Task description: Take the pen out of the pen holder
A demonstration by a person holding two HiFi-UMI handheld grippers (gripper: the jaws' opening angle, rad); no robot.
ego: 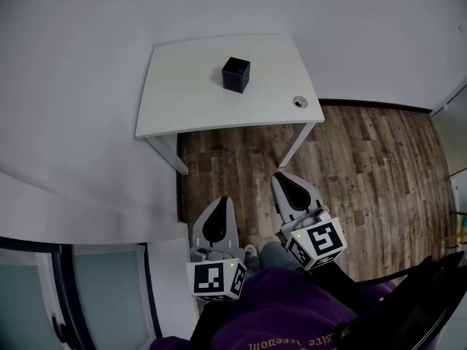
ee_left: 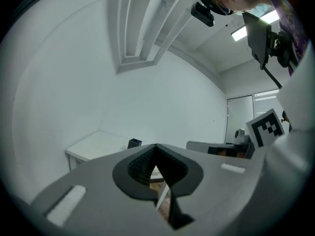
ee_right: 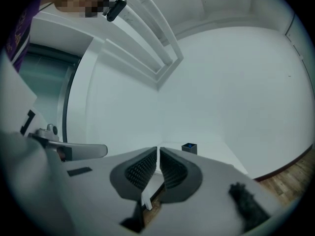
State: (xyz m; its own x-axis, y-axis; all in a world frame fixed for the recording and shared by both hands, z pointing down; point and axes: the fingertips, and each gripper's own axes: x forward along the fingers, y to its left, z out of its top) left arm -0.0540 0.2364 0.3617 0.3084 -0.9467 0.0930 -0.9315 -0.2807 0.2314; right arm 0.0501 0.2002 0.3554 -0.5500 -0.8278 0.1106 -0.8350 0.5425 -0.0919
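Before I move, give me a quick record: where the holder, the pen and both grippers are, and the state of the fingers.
table: white, ahead
pen holder: black cube, upright, near the table's middle
pen: in the holder, only a blue tip shows
round thing: near right corner of the table
left gripper: well short of the table, fingers together, empty
right gripper: also short of the table, fingers all but together, empty

Black square pen holder [ego: 236, 74] upright mid-table [ego: 182, 93], far side of scene; blue pen [ego: 240, 70] end visible inside.
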